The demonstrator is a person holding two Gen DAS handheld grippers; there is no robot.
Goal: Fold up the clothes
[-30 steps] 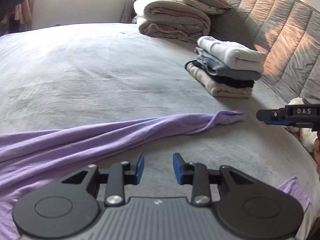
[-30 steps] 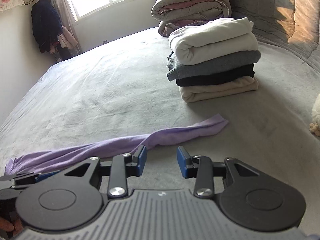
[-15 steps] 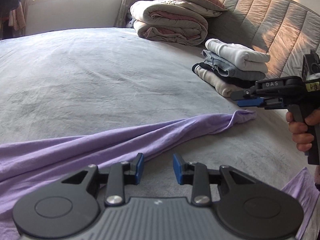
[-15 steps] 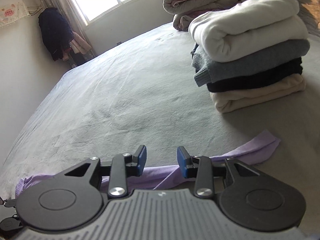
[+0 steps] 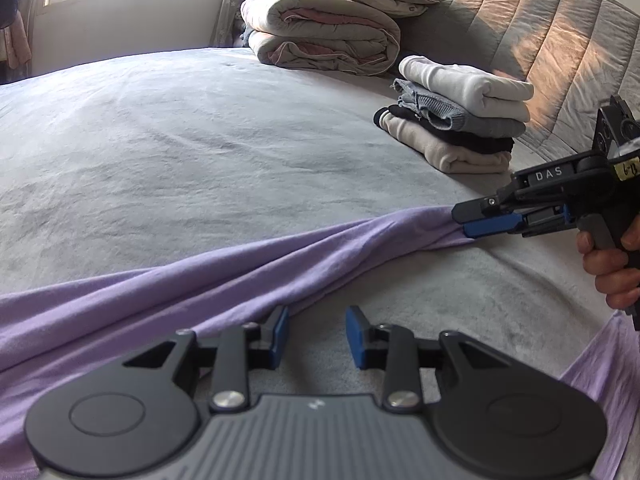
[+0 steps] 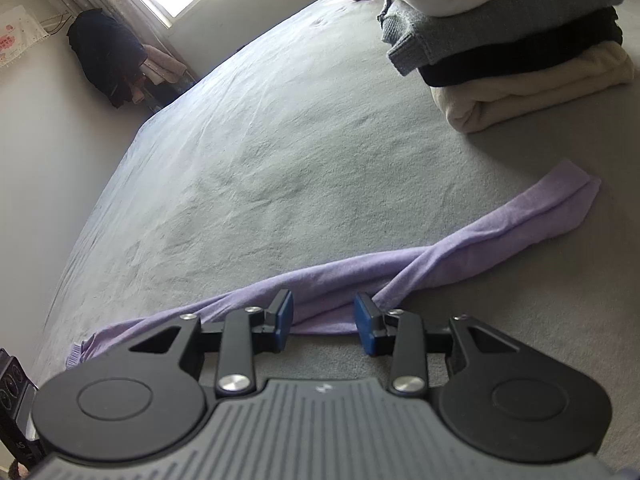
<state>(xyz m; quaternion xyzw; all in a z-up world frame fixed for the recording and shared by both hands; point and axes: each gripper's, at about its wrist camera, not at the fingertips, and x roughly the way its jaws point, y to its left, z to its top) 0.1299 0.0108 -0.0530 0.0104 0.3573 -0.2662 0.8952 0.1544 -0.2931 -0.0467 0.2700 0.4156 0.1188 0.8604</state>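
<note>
Ahead of left gripper [image 5: 316,336]: bare grey bed [image 5: 180,140], open up to the window wall.
Ahead-right of it: clothes stack [image 5: 460,128] near the headboard [image 5: 560,60]; rolled duvet [image 5: 320,40] beyond.
Across its front: purple garment [image 5: 200,280], low and bunched.
Right gripper [image 6: 324,324]: jaws apart over the garment [image 6: 440,252]; stack [image 6: 520,40] close ahead-right, bare bed [image 6: 280,140] ahead-left.
</note>
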